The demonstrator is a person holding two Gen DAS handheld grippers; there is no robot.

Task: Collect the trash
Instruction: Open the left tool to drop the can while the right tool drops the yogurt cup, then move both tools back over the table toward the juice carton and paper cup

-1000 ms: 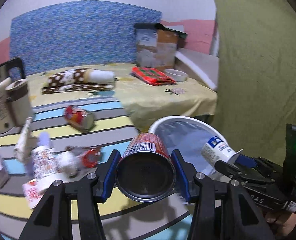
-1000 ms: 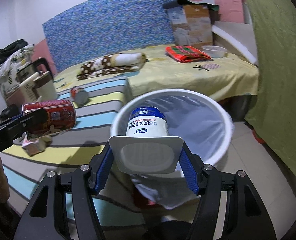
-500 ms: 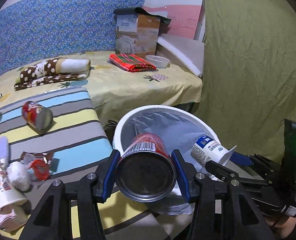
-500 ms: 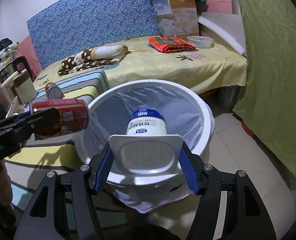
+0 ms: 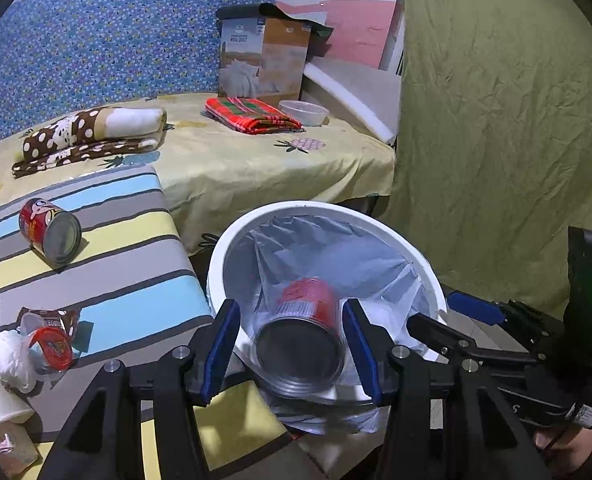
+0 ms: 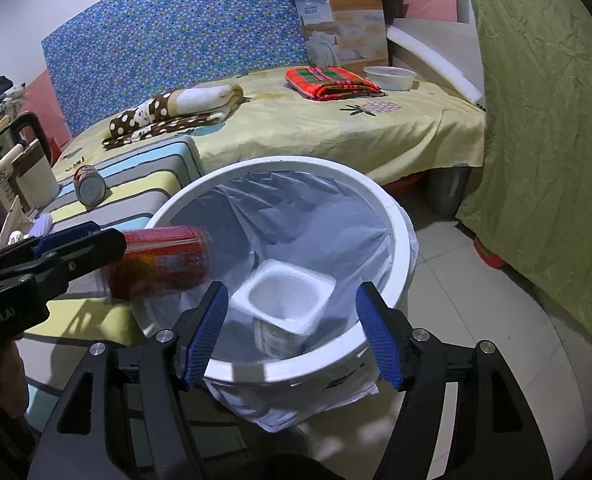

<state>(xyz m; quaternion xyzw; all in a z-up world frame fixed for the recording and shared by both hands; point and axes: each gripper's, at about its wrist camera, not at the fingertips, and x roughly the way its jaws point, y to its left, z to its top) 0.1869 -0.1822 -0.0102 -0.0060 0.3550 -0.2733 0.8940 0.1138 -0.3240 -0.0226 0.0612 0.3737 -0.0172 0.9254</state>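
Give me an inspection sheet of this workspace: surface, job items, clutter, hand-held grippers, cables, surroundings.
Surface: striped pad beside lined bin.
Job's things: red can blurred over the bin; yogurt cup lying inside it; second can on its side on the pad.
Clutter: wrappers, paper cups at the pad's near edge.
Grippers: left hand-held gripper open, red can loose between its pads; right hand-held gripper opening, nothing gripped.
Cables: nothing seen.
Surroundings: bed, green curtain, kettle.

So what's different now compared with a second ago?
Both tools let go over the bin. The right tool is opening, and its yogurt cup now lies inside the bin. The red can is dropping free between the left tool's pads. The can on the striped cushion stayed put.
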